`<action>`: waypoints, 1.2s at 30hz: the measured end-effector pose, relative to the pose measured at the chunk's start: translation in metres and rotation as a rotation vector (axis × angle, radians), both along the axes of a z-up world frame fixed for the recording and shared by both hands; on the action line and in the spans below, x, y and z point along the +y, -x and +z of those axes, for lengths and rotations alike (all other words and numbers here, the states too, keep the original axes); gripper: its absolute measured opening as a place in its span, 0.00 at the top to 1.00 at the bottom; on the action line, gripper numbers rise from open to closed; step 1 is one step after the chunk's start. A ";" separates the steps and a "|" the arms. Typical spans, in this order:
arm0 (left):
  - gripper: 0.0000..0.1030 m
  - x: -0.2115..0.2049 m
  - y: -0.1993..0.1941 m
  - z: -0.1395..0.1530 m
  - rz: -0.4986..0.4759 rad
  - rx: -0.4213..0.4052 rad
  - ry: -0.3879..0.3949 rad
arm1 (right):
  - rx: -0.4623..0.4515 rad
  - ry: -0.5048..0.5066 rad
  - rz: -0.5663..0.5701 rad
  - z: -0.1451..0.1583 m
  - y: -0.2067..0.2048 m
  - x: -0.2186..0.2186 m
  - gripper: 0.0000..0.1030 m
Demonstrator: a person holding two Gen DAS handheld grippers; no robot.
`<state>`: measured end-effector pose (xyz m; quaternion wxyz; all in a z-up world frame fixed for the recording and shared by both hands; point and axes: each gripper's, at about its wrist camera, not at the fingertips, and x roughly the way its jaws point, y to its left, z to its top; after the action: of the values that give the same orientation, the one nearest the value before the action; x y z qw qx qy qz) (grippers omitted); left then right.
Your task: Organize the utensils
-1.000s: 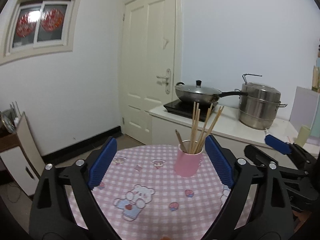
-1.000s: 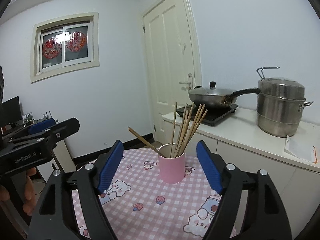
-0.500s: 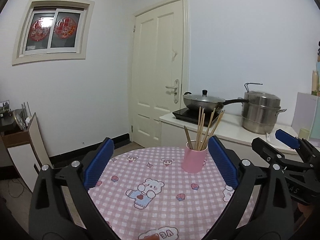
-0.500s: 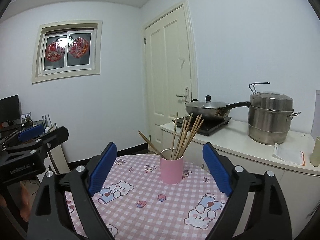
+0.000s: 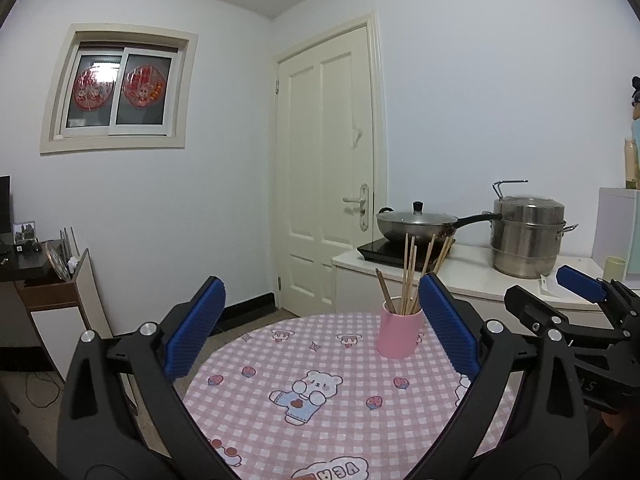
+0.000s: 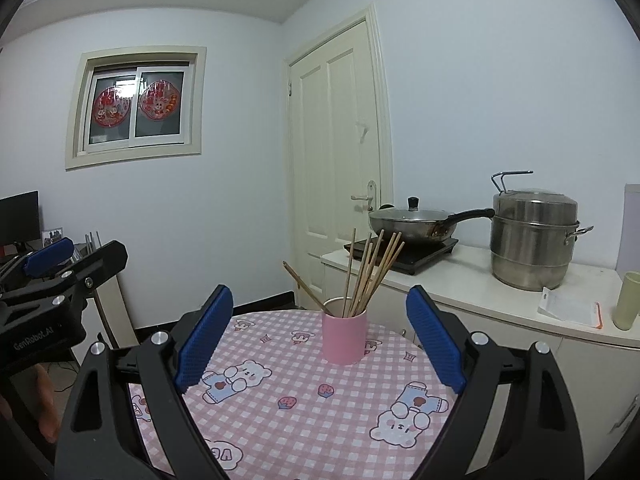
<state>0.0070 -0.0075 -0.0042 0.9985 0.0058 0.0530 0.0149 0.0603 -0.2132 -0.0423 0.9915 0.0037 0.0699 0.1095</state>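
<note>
A round table [image 6: 304,432] under a pink-and-white checked cloth printed with bears and strawberries fills the near part of both views. Behind it on the right runs a white counter [image 6: 460,280] bearing a steel stacked steamer pot [image 6: 534,236], a lidded wok [image 6: 412,222] on a black induction hob [image 6: 404,256], a pale green cup [image 6: 629,300] and a paper slip.

On the far side of the table stands a pink cup [image 6: 344,338], upright, with a metal-looking inner rim. In it stand wooden chopsticks [image 6: 370,272], pale and thin, fanned up and to the right. One darker pair leans out to the left.

The left gripper [image 5: 320,326] points level across the table with its blue ribbed pads spread wide, its jaws opening, nothing between them; the cup stands beyond, just beside the right pad. The right gripper [image 6: 320,334] is likewise spread and empty, with the cup seen between its pads but farther off.
</note>
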 end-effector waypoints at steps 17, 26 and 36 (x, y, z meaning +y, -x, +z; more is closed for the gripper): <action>0.06 0.004 0.004 0.004 -0.008 -0.017 -0.010 | -0.008 -0.012 0.021 0.005 0.006 0.006 0.16; 0.06 0.004 0.003 0.003 -0.008 -0.010 -0.017 | 0.005 -0.017 0.009 0.003 0.006 0.006 0.16; 0.06 0.002 0.001 0.002 -0.007 -0.004 -0.016 | 0.009 -0.021 0.006 0.003 0.008 0.006 0.10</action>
<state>0.0061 -0.0054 -0.0017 0.9985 0.0140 0.0507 0.0118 0.0520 -0.2067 -0.0388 0.9907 0.0146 0.0732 0.1135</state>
